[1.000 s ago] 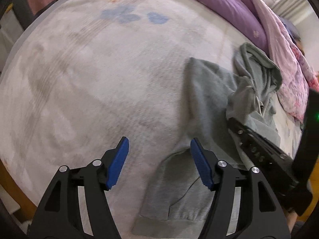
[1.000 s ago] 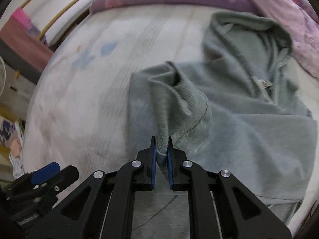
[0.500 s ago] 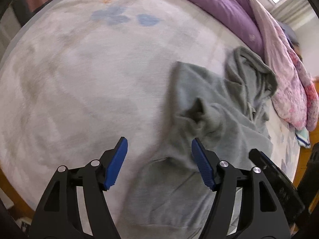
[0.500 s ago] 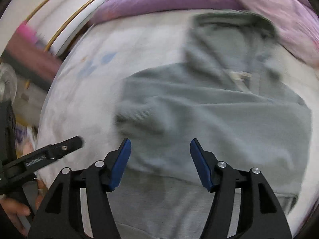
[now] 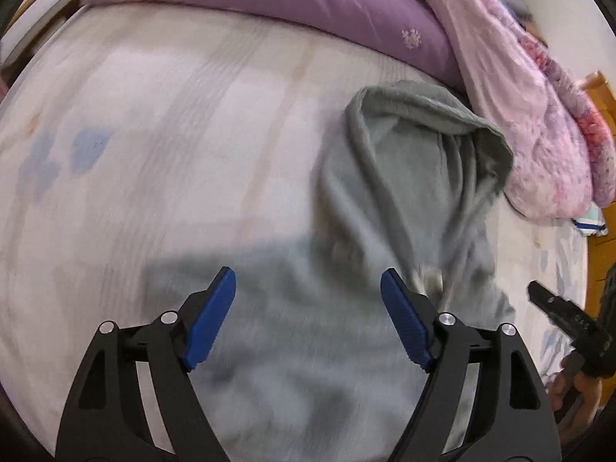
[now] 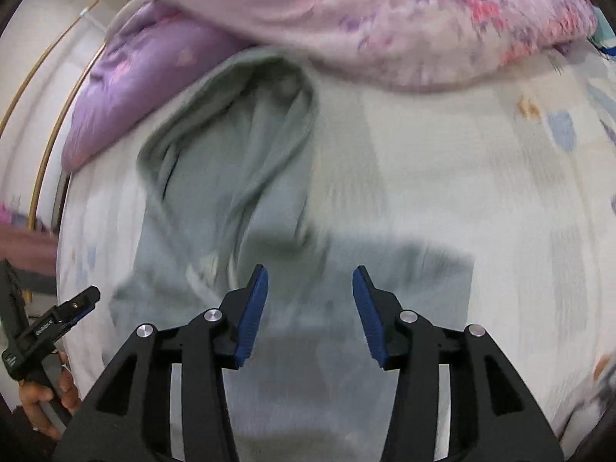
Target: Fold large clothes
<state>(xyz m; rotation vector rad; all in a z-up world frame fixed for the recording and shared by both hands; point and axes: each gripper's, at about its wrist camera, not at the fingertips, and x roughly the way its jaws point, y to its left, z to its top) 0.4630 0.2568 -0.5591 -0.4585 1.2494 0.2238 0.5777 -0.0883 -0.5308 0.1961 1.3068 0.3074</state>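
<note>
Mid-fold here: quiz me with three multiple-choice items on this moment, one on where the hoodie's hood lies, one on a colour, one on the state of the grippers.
1. The hood of the grey hoodie lies:
A. against the purple and pink bedding
B. hanging over the bed's edge
C. clamped in a gripper

2. The finger pads are:
A. red
B. blue
C. yellow

3. The left gripper and right gripper are:
A. both shut on cloth
B. one open, one shut
C. both open, holding nothing

Answers:
1 A, the hood's opening sits right by the bedding.
2 B, both wrist views show blue pads.
3 C, grey cloth shows through the wide gap between each pair of fingers.
</note>
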